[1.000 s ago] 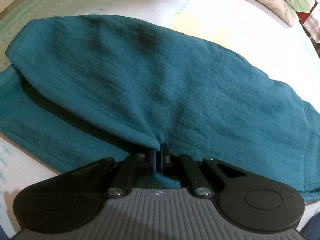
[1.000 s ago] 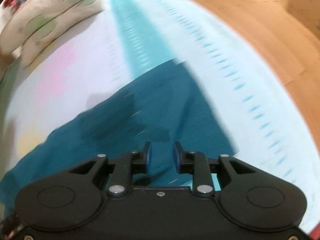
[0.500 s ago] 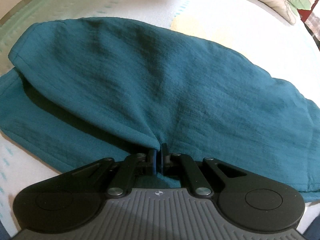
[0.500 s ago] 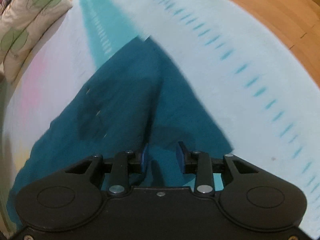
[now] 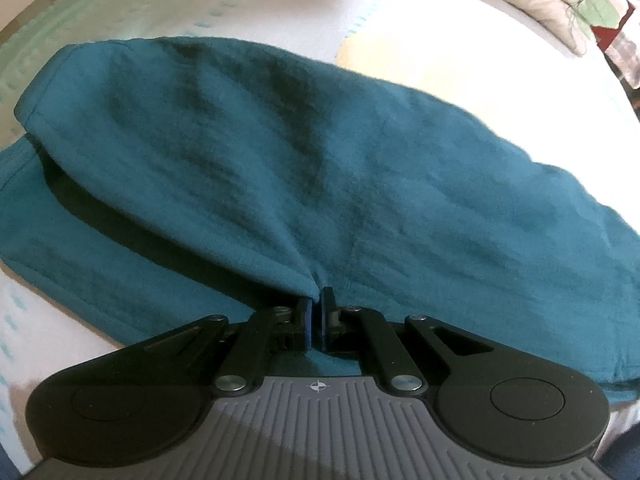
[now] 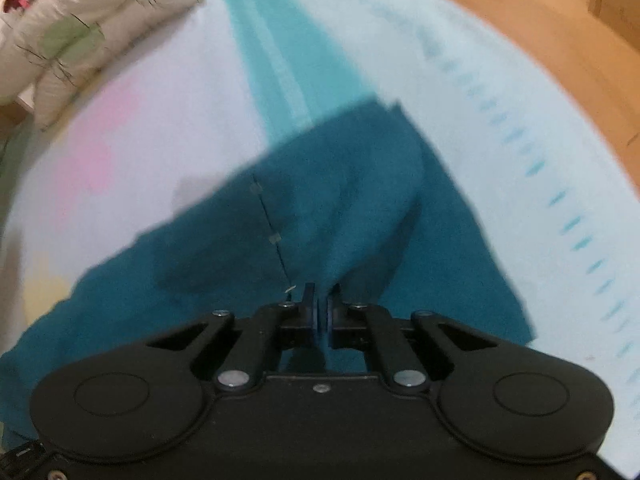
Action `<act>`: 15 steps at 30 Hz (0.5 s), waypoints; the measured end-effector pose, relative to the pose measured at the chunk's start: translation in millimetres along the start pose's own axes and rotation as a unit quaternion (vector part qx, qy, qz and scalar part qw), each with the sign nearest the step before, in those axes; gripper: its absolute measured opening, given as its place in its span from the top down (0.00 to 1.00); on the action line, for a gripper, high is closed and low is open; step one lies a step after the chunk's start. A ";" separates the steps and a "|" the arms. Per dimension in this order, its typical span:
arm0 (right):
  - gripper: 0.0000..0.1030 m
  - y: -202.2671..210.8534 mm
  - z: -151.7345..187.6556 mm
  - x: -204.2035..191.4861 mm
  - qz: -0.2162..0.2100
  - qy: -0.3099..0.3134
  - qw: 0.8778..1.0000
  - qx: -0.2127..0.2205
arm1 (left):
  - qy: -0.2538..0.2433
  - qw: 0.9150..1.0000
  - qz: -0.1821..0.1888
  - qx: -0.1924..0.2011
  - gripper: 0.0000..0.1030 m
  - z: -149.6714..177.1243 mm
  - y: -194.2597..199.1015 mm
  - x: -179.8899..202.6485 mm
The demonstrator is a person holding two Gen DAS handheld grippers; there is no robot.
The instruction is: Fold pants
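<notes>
The pants (image 5: 360,184) are teal, of a soft, finely crinkled cloth, and lie spread on the bed (image 5: 460,68). In the left view one layer is folded over another, its hemmed edge curving up at the far left and a lower layer showing under it. A ridge of cloth runs to the left gripper (image 5: 317,300), whose pads are pinched together on the fold. In the right view the pants (image 6: 340,208) end in a corner on a turquoise stripe of the sheet (image 6: 280,40), and a raised pleat leads into the right gripper (image 6: 322,300).

Half a second ago the right jaws stood apart over the cloth; they have just closed and now clamp that pleat. The left gripper grips the same fold as before. Pillows (image 6: 80,28) sit at the bed's far edge.
</notes>
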State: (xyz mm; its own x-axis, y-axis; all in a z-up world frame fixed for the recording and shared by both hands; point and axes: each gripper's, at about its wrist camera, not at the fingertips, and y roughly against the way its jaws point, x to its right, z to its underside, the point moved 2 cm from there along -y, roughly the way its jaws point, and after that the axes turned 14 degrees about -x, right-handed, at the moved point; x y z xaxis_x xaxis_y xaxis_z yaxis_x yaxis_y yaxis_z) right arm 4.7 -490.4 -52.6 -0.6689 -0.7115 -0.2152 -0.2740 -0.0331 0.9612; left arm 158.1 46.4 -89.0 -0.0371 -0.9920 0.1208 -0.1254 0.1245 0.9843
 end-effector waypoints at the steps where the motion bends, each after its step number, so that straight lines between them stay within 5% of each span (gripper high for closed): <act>1: 0.92 14.3 1.8 -1.9 0.010 0.008 1.000 0.007 | -0.002 1.000 0.009 0.004 0.96 1.5 6.7 0.1; 5: 0.90 47.7 9.0 0.0 0.050 0.031 0.998 0.019 | -0.033 0.999 0.010 0.015 0.96 9.5 19.4 6.1; 8: 0.73 15.3 3.8 5.8 0.090 0.043 0.994 -0.039 | -0.035 0.999 -0.006 -0.008 0.96 12.2 2.7 4.6; 10: 0.73 -9.4 1.1 14.1 0.115 0.024 0.990 -0.082 | -0.027 0.999 -0.003 -0.016 0.96 14.4 -5.8 1.1; 15: 0.73 -1.2 -2.9 35.3 0.075 -0.029 0.996 -0.047 | -0.033 0.999 -0.004 -0.012 0.96 13.3 -8.7 -0.5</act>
State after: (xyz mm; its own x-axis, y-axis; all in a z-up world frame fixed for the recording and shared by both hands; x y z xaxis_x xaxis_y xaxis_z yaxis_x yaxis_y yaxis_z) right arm -16.5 -517.4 -60.8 -0.7375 -0.6711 -0.0758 -0.1044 0.0024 0.9945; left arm 146.0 46.1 -99.3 -0.1025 -0.9891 0.1053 -0.1012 0.1157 0.9881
